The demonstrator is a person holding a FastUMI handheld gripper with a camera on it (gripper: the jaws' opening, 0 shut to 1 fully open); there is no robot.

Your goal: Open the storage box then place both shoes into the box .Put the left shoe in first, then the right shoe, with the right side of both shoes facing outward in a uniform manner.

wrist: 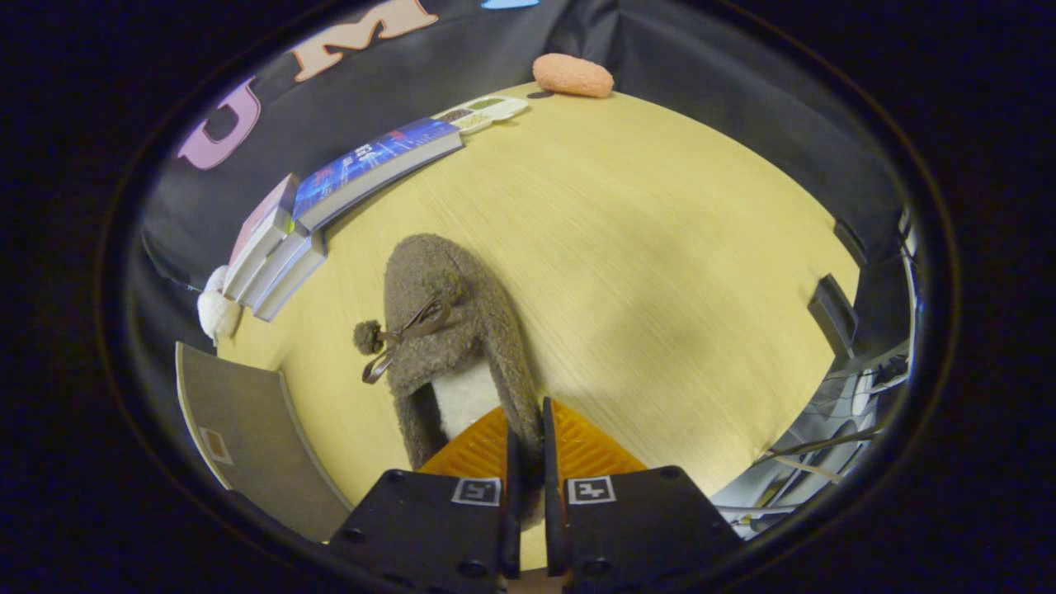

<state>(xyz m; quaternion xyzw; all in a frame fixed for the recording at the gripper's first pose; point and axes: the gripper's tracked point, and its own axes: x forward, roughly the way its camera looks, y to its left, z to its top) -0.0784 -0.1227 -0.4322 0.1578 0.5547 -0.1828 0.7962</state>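
Tool: the tool [528,433] is clenched on the shoe, both fingers pressed against the side wall of its heel opening.
Shoe: a fuzzy grey-brown shoe [458,318] with a pale lining, a bow and a pompom; it lies on the counter, toe pointing to 12 o'clock, heel end between the fingers.
Counter: a light wood counter [660,264], bare at 3 o'clock of the shoe.
Storage box: a grey flat panel [247,429], possibly the box or its lid, lies at 8 o'clock of the shoe; cannot tell which.
Books: a stack of books [330,202] at 11 o'clock of the shoe, well apart from it.
Far edge: an orange fuzzy item [572,75] at 12 o'clock, beyond the books.
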